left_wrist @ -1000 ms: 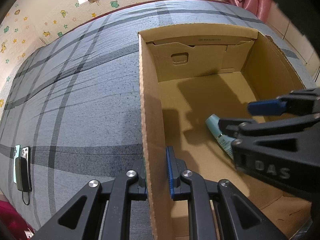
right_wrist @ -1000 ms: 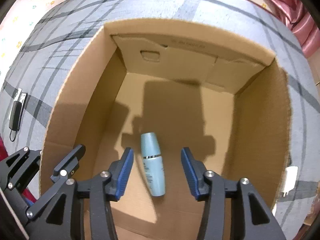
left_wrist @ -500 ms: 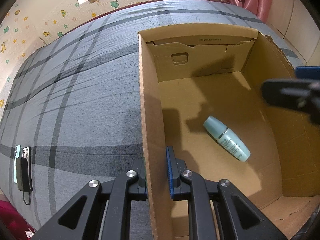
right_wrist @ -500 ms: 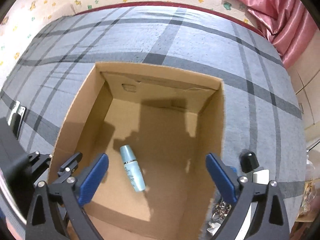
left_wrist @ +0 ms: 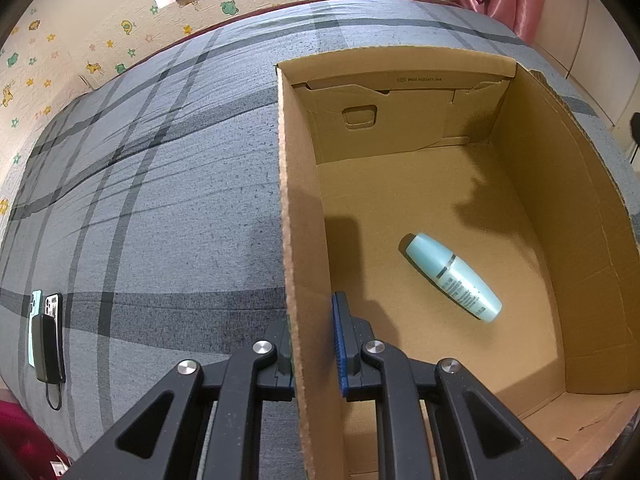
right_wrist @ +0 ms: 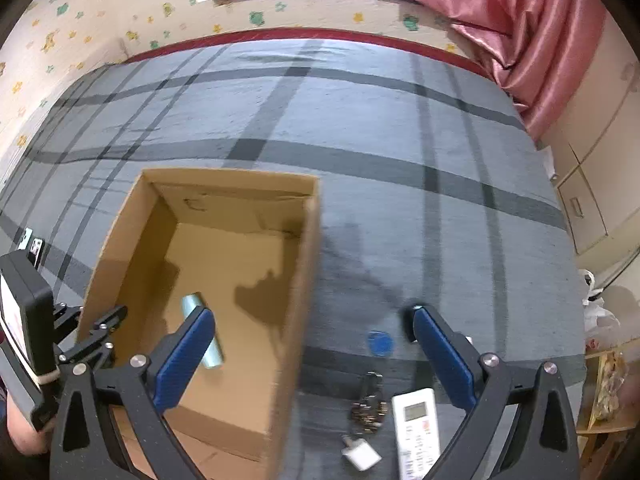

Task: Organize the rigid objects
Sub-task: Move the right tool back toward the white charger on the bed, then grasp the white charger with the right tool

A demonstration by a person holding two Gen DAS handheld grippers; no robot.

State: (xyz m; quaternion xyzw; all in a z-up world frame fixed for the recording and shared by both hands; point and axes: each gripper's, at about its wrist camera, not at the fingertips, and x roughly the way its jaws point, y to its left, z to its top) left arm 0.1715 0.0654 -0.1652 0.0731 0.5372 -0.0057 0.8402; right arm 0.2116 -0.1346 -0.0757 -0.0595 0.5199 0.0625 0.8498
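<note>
An open cardboard box (left_wrist: 296, 208) stands on a grey plaid bedspread. A teal bottle (left_wrist: 452, 278) lies on its side on the box floor; it also shows in the right wrist view (right_wrist: 210, 354). My left gripper (left_wrist: 314, 346) is shut on the box's left wall, one finger on each side. My right gripper (right_wrist: 316, 354) is open wide and empty, raised above the box's right wall (right_wrist: 304, 280). Below it on the bedspread lie a white remote (right_wrist: 416, 424), a bunch of keys (right_wrist: 368, 402), a white charger plug (right_wrist: 360, 454) and a blue round disc (right_wrist: 380, 343).
Two phones and a black power bank (left_wrist: 46, 330) lie at the bed's left edge. A pink curtain (right_wrist: 516, 28) hangs at the back right, with cabinet doors (right_wrist: 588, 200) to the right. A wall with star stickers (left_wrist: 120, 32) runs along the far edge.
My right gripper has let go of the teal bottle, opened wide, and lifted up and to the right out of the box. The bottle stays on the box floor. The left gripper has not moved.
</note>
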